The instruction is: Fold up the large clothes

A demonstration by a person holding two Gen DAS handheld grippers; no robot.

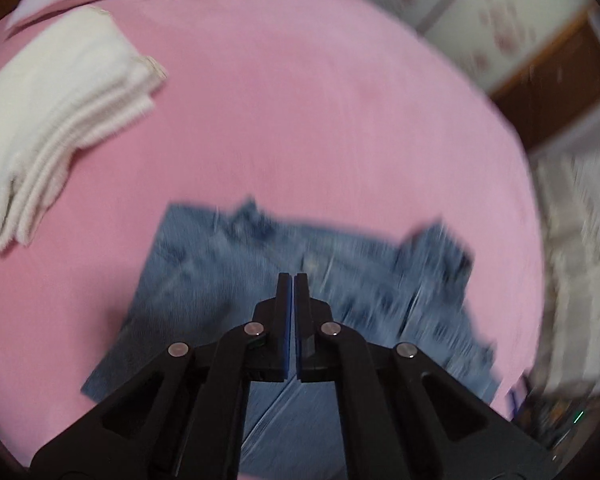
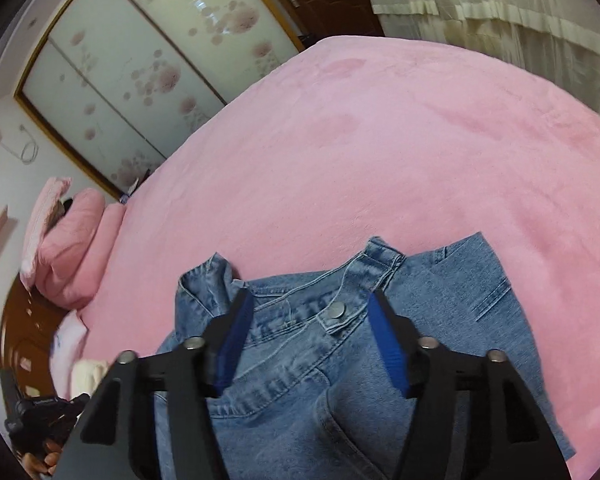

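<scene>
A pair of blue denim jeans (image 2: pixel 300 360) lies on a pink bed (image 2: pixel 380 160). In the right wrist view the waistband with its metal button (image 2: pixel 336 311) points away from me. My right gripper (image 2: pixel 310 300) is open, its jaws wide apart above the waistband, holding nothing. In the left wrist view the jeans (image 1: pixel 220 280) are blurred and lie folded below my left gripper (image 1: pixel 292 278), whose jaws are shut with nothing visible between the blue pads.
A folded white garment (image 1: pixel 60 120) lies on the bed at the far left. Pink pillows (image 2: pixel 72 248) sit at the headboard. A wardrobe with floral sliding doors (image 2: pixel 140 72) and a cream curtain (image 2: pixel 500 12) stand beyond the bed edge.
</scene>
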